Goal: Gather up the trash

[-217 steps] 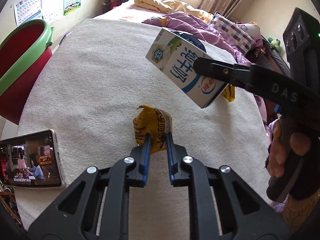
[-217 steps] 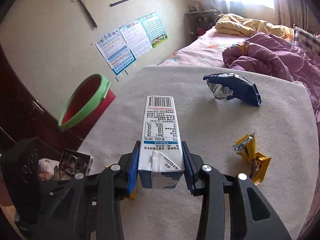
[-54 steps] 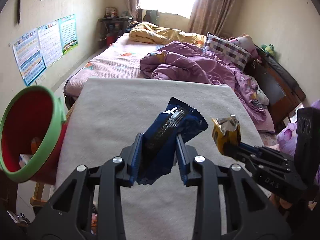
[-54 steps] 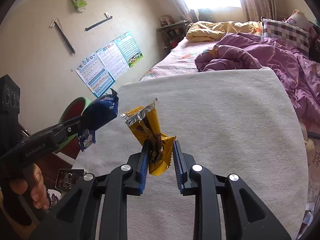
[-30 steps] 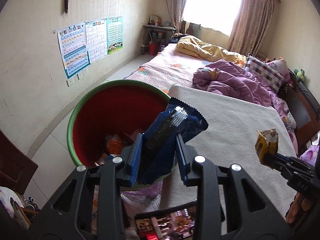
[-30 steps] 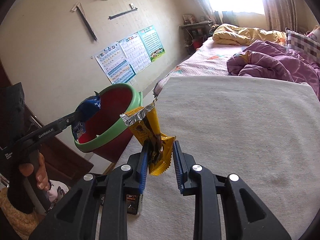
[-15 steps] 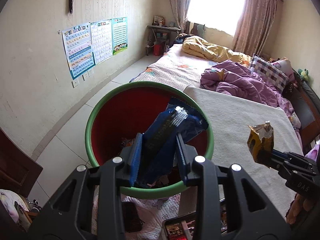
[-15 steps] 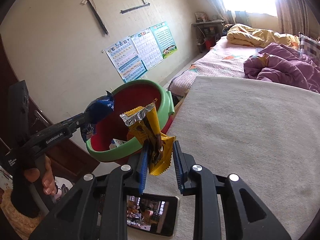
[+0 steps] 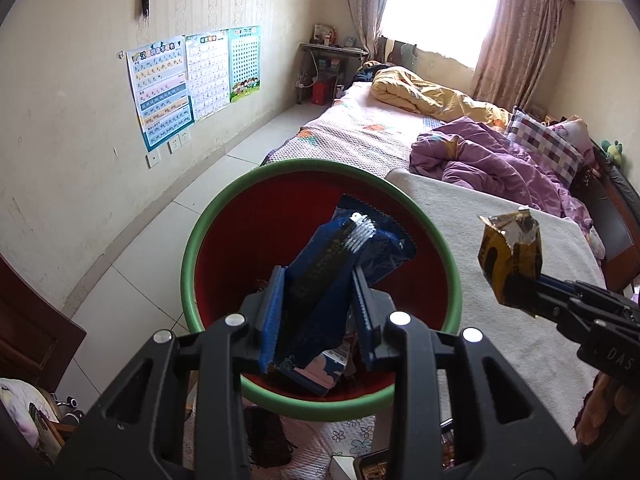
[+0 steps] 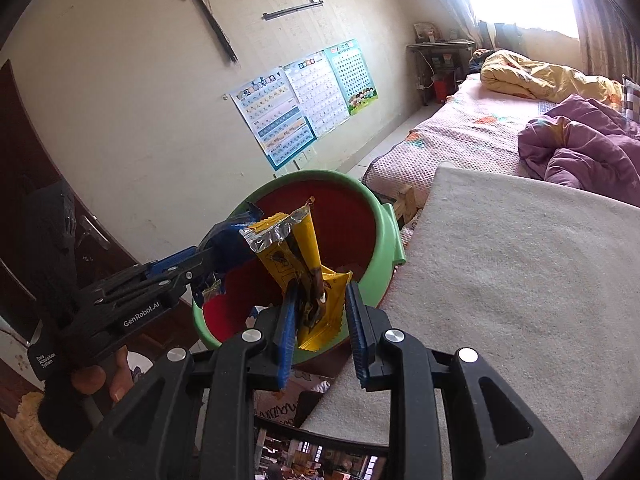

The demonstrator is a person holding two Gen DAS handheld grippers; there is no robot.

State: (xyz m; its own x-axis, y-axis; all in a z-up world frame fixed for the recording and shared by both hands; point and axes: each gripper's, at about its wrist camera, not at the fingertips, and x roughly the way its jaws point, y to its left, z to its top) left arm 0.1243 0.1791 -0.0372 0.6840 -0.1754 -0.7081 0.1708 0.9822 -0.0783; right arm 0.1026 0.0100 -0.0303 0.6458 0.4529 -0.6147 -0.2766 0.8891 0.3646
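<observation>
My left gripper (image 9: 318,312) is shut on a dark blue snack wrapper (image 9: 340,264) and holds it over the mouth of the red bin with a green rim (image 9: 192,256). Trash lies in the bin's bottom. My right gripper (image 10: 320,328) has its jaws parted around a yellow wrapper (image 10: 304,272), which leans on the left finger over the bin's near edge (image 10: 384,232). The right gripper also shows in the left wrist view (image 9: 532,292), with the yellow wrapper (image 9: 510,256) at the bin's right. The left gripper (image 10: 200,264) shows in the right wrist view with the blue wrapper (image 10: 232,240).
The white cloth-covered table (image 10: 520,280) lies right of the bin. A phone (image 10: 320,460) lies at the table's near edge. A bed with purple (image 9: 492,164) and yellow bedding is beyond. Posters hang on the left wall (image 9: 180,80). Tiled floor lies left of the bin.
Both grippers have moved further over the bin. My right gripper's jaws have spread apart around the yellow wrapper. The left gripper still holds the blue wrapper.
</observation>
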